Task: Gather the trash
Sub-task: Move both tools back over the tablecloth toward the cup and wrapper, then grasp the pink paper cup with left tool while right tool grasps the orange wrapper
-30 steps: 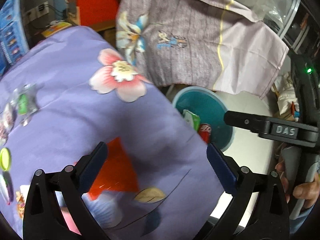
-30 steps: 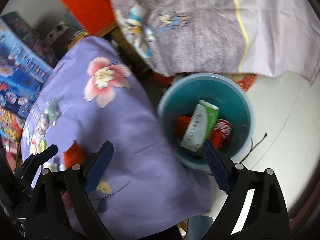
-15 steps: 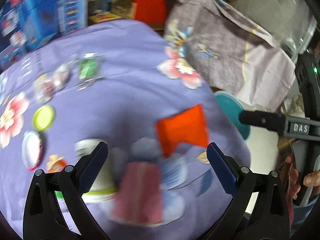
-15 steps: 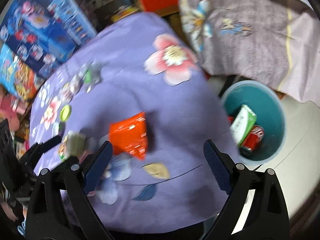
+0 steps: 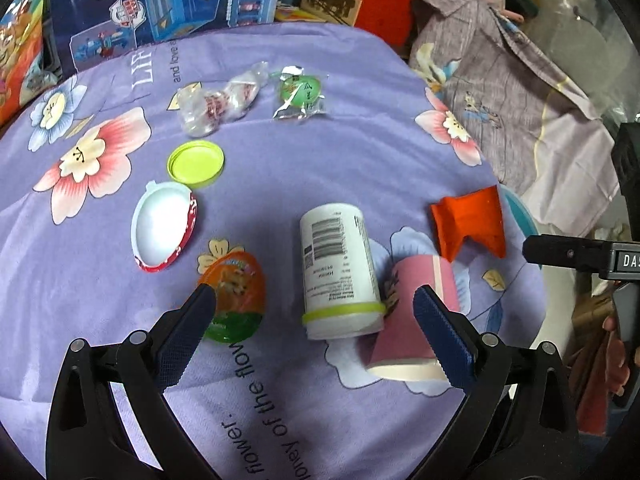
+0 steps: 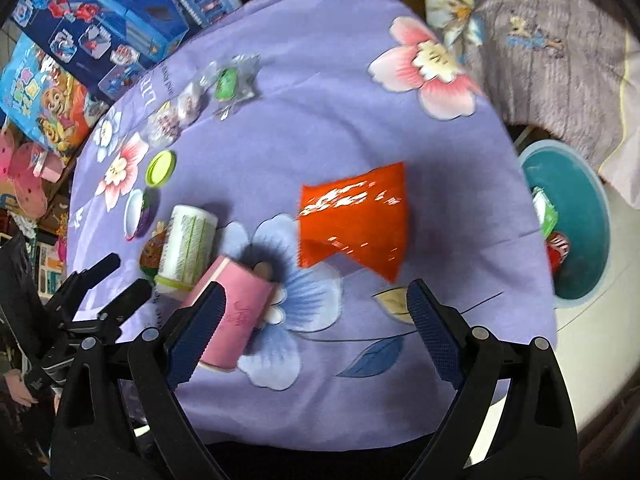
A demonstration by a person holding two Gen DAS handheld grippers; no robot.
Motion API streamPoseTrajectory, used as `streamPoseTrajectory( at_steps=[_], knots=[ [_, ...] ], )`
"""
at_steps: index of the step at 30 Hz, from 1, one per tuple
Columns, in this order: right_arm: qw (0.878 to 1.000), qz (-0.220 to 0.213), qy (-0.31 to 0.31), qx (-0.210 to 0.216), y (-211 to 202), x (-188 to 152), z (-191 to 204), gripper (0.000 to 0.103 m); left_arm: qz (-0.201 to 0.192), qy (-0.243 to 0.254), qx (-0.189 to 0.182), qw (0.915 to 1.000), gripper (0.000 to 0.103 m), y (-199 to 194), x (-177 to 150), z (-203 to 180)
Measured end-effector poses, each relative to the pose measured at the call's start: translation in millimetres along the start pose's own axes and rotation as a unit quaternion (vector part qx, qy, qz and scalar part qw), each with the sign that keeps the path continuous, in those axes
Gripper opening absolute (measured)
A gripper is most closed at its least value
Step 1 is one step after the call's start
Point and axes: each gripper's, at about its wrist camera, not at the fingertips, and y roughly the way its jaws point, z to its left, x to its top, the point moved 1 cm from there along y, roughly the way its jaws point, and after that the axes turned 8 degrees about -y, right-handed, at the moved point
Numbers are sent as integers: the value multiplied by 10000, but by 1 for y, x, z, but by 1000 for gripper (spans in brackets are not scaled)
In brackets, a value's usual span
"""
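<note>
Trash lies on a purple flowered tablecloth (image 5: 280,168). My left gripper (image 5: 316,332) is open and empty, hovering over a lying white bottle (image 5: 338,268) and a pink paper cup (image 5: 412,328). An orange-green lid (image 5: 236,296) sits by its left finger. My right gripper (image 6: 312,332) is open and empty, above the orange wrapper (image 6: 354,220), with the pink cup (image 6: 232,316) at its left finger. The teal bin (image 6: 576,224) stands on the floor to the right, holding a green carton and a red can.
Further back lie a white egg-shaped shell (image 5: 162,224), a yellow-green cap (image 5: 196,162), a clear plastic wrapper (image 5: 218,104) and a green sachet (image 5: 302,94). Toy boxes (image 5: 160,4) stand behind the table. A grey shirt (image 5: 512,92) hangs at the right.
Both grippers swung left from the bin area back over the table. The bottle, cup and lids came into view; the bin slid to the right edge. Both grippers stayed open.
</note>
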Motion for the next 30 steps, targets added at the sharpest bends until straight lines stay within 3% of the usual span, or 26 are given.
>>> streamPoseTrajectory(
  at_steps=[6,10,12,14,18,24,30],
  knots=[
    [9990,-152,317,-258,-7,4,-19,88,29,415,-218,9989,99,-2,-8,-27],
    [9976,-199,622,-245,-10,0,-41,88,90,1240,-246,9919,99,3,-20,-69],
    [9971,-205,695,-228,-9,-4,-48,88,104,1581,-193,9872,91,8,-27,-85],
    [9969,-193,732,-199,-8,-8,-53,88,308,1772,-202,9835,68,18,-31,-94],
    [9967,-161,793,-112,-3,-15,-62,88,627,1811,31,9815,66,42,-35,-95],
    [9954,-146,945,27,5,-15,-74,88,886,1915,97,9774,66,60,-43,-103],
    [9956,-185,908,130,16,-2,-73,88,704,1498,49,9862,61,54,-24,-94]
  ],
)
